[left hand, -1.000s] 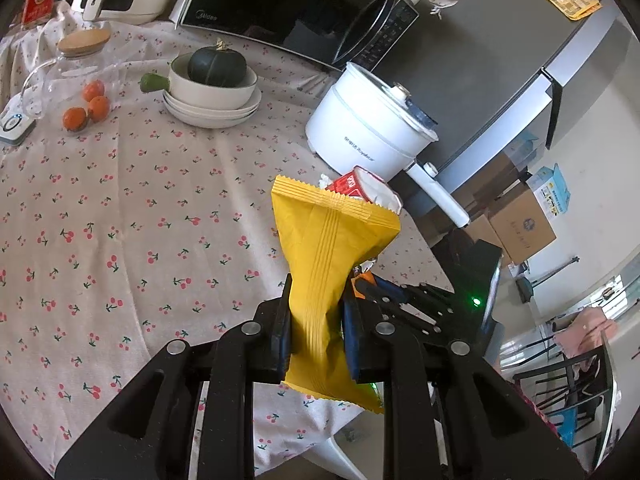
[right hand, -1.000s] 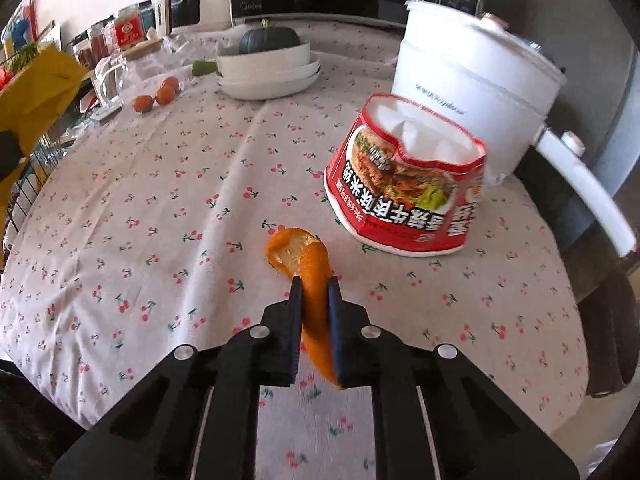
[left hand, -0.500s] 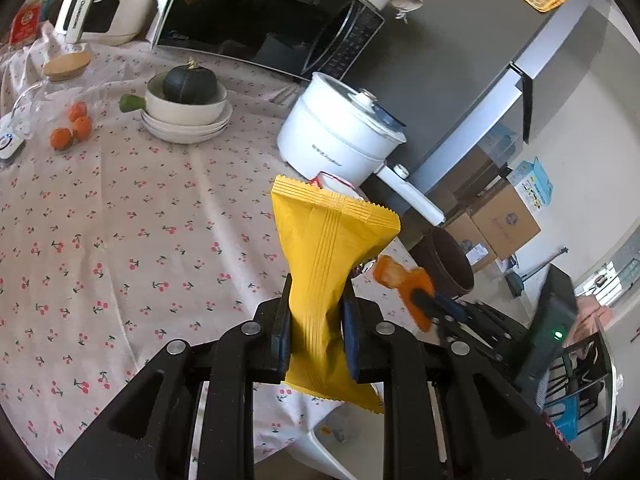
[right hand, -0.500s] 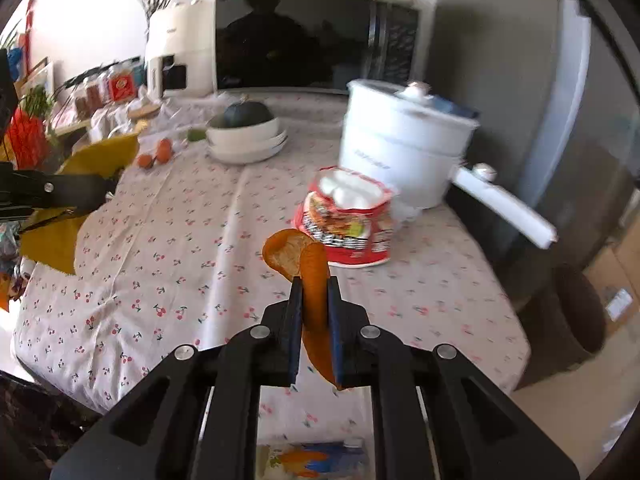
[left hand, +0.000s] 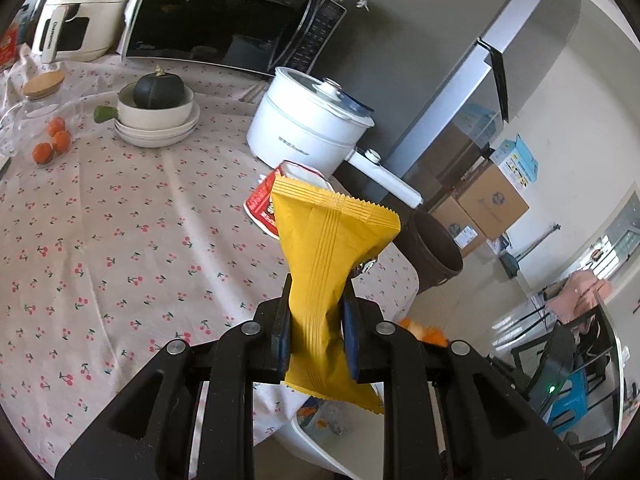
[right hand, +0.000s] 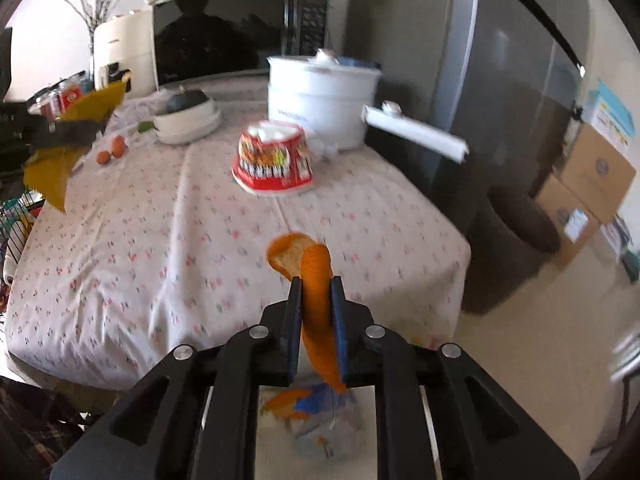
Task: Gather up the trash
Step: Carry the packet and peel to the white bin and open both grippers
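My left gripper (left hand: 316, 292) is shut on a yellow snack wrapper (left hand: 328, 252) and holds it above the table's near edge. My right gripper (right hand: 315, 286) is shut on an orange peel (right hand: 314, 276), off the table's front edge, above a white bin (right hand: 320, 432) holding peel and wrappers. The bin also shows in the left wrist view (left hand: 320, 424). A red instant-noodle cup (right hand: 276, 160) lies on the cherry-print tablecloth (right hand: 160, 240); it also shows in the left wrist view (left hand: 264, 204). The wrapper and left gripper show at the left in the right wrist view (right hand: 68, 136).
A white electric pot (left hand: 308, 128) with a long handle, stacked bowls with a squash (left hand: 158, 108), small oranges (left hand: 52, 140), a microwave (left hand: 224, 24) and an appliance (left hand: 76, 16) stand on the table. A dark bin (left hand: 436, 256), a fridge and cardboard boxes (left hand: 492, 204) stand at the right.
Both grippers have pulled back from the table with their loads. The right gripper lifted the peel off the cloth and now hangs over the white bin.
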`<state>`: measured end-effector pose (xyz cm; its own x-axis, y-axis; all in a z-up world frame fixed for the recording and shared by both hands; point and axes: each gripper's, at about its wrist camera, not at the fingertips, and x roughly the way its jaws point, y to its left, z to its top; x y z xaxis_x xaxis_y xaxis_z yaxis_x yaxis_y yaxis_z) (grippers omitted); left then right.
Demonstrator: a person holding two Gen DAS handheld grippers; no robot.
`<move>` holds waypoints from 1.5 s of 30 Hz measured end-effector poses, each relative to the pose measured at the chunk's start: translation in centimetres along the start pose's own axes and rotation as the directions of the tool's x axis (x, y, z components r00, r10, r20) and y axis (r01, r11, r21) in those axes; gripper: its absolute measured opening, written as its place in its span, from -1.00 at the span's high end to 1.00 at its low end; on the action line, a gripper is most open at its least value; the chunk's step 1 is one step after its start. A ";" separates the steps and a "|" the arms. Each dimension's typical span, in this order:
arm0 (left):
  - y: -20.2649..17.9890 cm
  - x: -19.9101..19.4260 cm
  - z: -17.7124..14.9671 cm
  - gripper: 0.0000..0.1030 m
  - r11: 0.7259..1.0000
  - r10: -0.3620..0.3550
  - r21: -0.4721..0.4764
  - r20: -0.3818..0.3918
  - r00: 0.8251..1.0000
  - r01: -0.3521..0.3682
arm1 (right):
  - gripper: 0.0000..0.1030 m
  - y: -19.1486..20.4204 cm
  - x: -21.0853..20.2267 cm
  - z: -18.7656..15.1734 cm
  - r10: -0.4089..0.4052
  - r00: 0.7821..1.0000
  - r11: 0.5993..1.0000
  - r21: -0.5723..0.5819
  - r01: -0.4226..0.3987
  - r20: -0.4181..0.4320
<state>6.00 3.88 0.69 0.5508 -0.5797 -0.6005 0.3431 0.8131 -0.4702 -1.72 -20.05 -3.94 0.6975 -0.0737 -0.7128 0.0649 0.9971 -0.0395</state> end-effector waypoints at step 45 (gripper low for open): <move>-9.7 9.6 -7.0 -0.53 0.948 -0.095 0.259 -0.324 0.941 0.185 | -0.87 -11.3 -2.1 0.6 -0.379 0.923 0.880 0.337 0.335 0.072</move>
<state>2.64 -9.95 -4.99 0.2396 -0.6401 -0.7300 0.6243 0.6774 -0.3891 -3.51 -31.16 -1.58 0.6704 -0.4473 -0.5920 0.5311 0.8464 -0.0381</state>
